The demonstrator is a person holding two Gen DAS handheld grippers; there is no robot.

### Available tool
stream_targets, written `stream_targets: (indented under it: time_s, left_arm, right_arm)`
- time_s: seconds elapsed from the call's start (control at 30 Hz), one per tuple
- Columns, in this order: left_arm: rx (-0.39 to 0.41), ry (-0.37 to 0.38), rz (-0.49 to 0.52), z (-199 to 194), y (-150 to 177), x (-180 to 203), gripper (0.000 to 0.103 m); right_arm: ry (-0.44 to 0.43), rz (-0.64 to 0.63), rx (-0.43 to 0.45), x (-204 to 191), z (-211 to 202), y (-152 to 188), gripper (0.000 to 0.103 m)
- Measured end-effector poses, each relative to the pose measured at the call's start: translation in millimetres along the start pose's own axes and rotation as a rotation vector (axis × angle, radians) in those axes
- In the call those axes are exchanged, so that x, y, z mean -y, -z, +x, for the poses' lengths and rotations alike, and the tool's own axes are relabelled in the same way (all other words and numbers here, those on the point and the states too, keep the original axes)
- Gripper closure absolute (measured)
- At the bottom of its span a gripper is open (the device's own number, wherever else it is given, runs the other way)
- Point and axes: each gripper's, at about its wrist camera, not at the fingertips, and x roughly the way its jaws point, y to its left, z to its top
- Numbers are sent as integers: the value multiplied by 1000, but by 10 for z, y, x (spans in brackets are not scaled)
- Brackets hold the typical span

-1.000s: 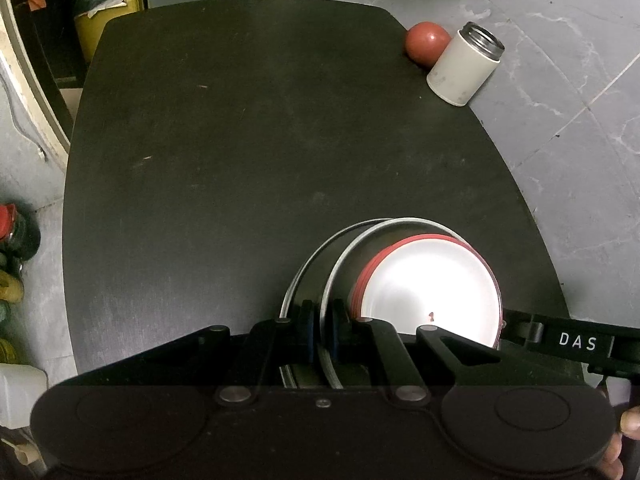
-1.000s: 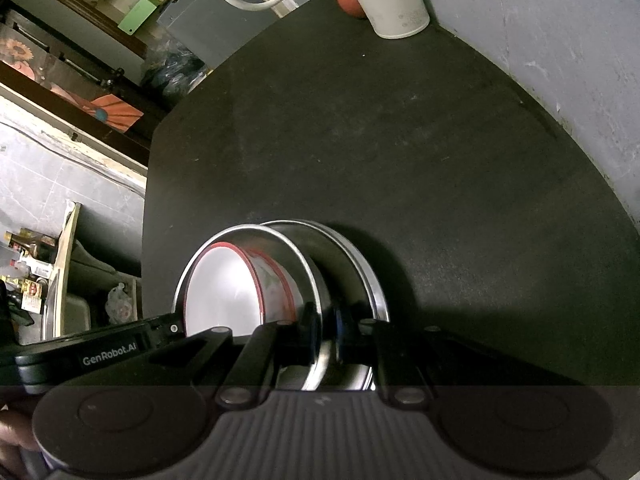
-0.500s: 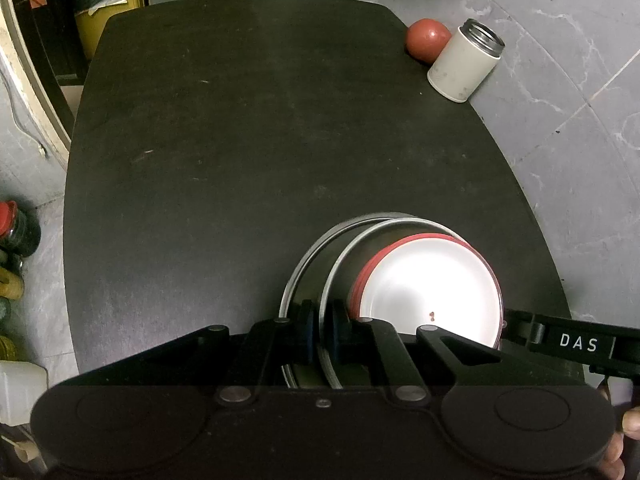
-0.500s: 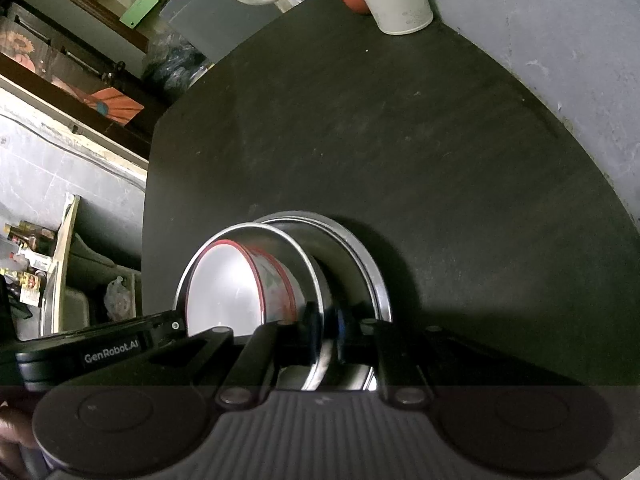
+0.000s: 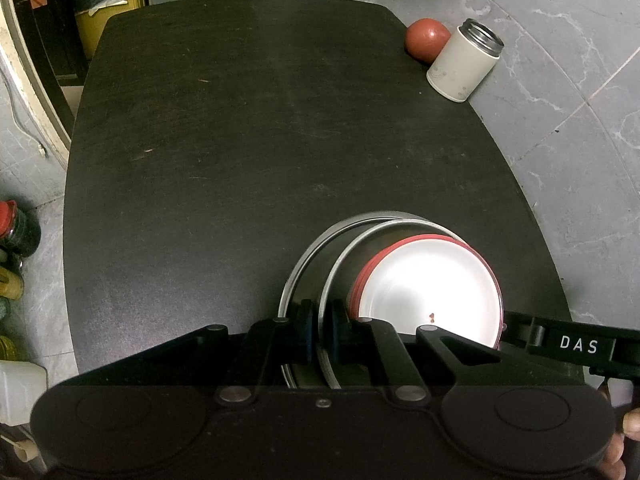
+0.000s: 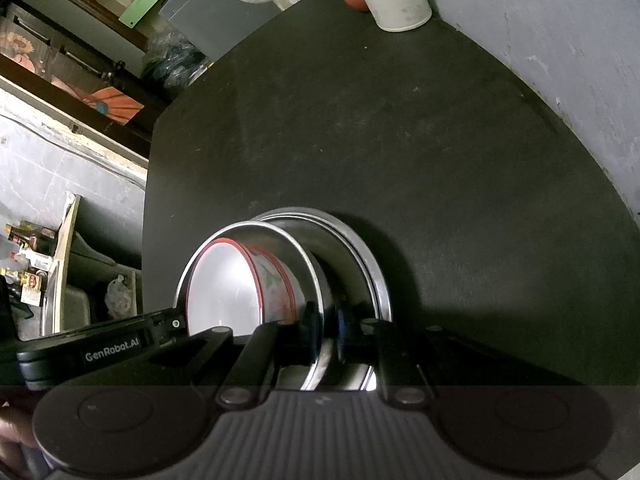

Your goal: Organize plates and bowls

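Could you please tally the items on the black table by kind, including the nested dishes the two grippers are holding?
Steel dishes: 2, an inner steel dish nested in an outer steel dish, its rim clamped by the left gripper and right gripper
Red-rimmed white bowls: 1
White canisters: 1
Red balls: 1
Total: 5, on the black table

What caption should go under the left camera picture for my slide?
Left gripper shut on a steel dish holding a red-rimmed white bowl over a black table.
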Motion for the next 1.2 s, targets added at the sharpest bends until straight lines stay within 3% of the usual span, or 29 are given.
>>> stream_targets:
  time_s: [0.27,0.53,0.97,1.03,1.1,1.2]
  left_arm:
    - [10,-8,6,-14,3,11,94]
    - [34,-24,-6,-59,45,15,86]
    - [67,-42,-24,-119,111,16,84]
    - [75,-52,-24,-130,120,24,81]
    - [90,-96,-11,-143,132,38,64]
    - [117,-112,-13,-175,141,19,59]
  right_arm:
    - [3,-7,1,-11,3,7,90]
    - [10,-17,12,5,-34,-6,83]
    - [15,-53,27,17,-91,17,78]
    - [15,-59,32,21,-107,23,77]
    - [14,-66,37,25,-117,30,76]
    - [14,-78,46,28,-129,43,75]
